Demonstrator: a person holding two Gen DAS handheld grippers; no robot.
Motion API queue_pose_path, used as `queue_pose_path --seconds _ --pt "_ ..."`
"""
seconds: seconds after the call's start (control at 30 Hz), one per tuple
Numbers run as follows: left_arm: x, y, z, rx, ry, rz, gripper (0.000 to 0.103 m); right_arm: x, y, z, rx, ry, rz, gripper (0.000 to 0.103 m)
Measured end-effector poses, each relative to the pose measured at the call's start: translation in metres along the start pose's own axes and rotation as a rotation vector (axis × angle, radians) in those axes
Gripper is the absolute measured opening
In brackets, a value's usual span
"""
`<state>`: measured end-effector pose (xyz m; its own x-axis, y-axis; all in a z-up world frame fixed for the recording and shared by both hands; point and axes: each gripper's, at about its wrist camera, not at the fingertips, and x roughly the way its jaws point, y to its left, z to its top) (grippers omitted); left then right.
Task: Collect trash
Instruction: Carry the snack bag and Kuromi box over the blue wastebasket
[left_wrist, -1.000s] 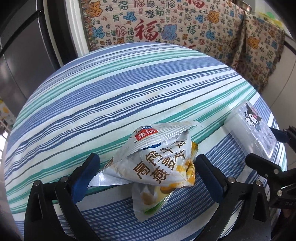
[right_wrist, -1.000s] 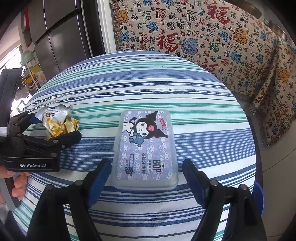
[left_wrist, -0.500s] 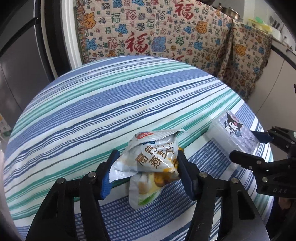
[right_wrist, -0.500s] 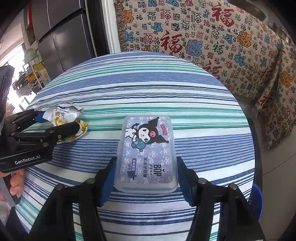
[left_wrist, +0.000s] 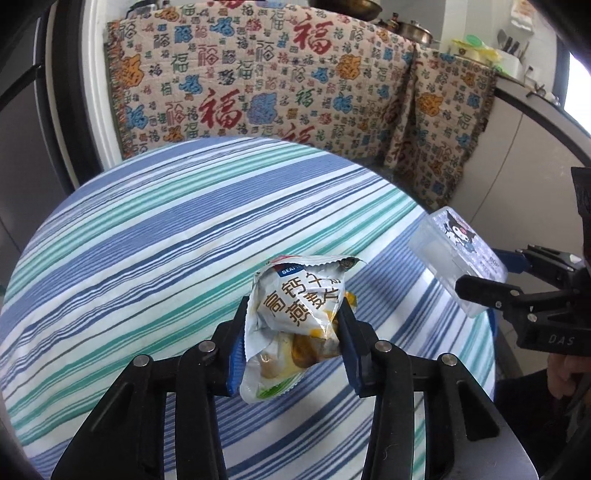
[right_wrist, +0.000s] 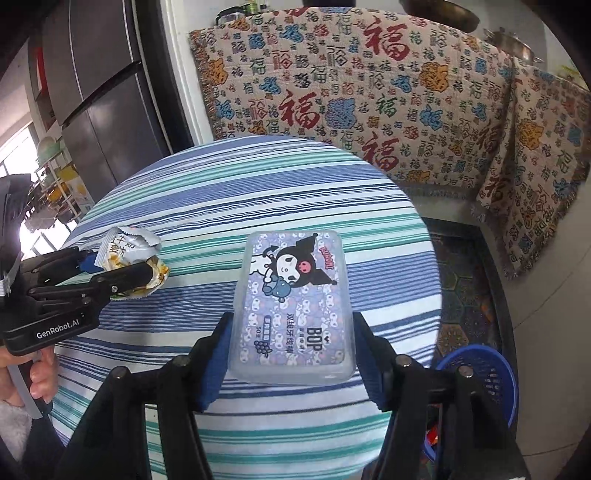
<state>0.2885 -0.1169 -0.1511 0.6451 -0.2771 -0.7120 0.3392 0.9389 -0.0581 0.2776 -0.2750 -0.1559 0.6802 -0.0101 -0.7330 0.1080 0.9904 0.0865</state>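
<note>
My left gripper (left_wrist: 291, 343) is shut on a crumpled silver and yellow snack wrapper (left_wrist: 295, 317) and holds it above the striped round table (left_wrist: 166, 240). My right gripper (right_wrist: 291, 354) is shut on a flat plastic floss box (right_wrist: 291, 302) with a cartoon lid, lifted above the table. The wrapper (right_wrist: 129, 258) in the left gripper (right_wrist: 122, 269) shows at the left of the right wrist view. The box (left_wrist: 458, 254) in the right gripper (left_wrist: 484, 273) shows at the right of the left wrist view.
A blue mesh waste basket (right_wrist: 480, 376) stands on the floor to the right of the table, below my right gripper. A patterned cloth (right_wrist: 369, 92) hangs behind the table. A dark fridge (right_wrist: 96, 85) stands at the back left.
Both grippers have closed on their objects, the left on the wrapper and the right on the box, and have lifted them up off the table.
</note>
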Motion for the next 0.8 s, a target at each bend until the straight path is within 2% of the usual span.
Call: queue_pose_path --seconds 0.17,0.43,0.57,0.8 --pt "-0.01 -0.053 0.014 0.051 -0.017 -0.094 0.044 -0.038 -0.046 -0.006 0.078 -0.037 -0.07 0.062" --pt "-0.014 -0.159 0.042 0.165 -0.052 -0.233 0.044 -0.098 -0.123 -0.027 0.196 -0.098 -0.192 0.062" --pt "-0.001 -0.209 0.049 0.209 -0.039 -0.285 0.044 -0.116 -0.16 -0.039 0.253 -0.115 -0.241 0.062" --pt "0.035 -0.273 0.058 0.237 0.023 -0.349 0.044 -0.129 -0.219 -0.062 0.334 -0.119 -0.291 0.062"
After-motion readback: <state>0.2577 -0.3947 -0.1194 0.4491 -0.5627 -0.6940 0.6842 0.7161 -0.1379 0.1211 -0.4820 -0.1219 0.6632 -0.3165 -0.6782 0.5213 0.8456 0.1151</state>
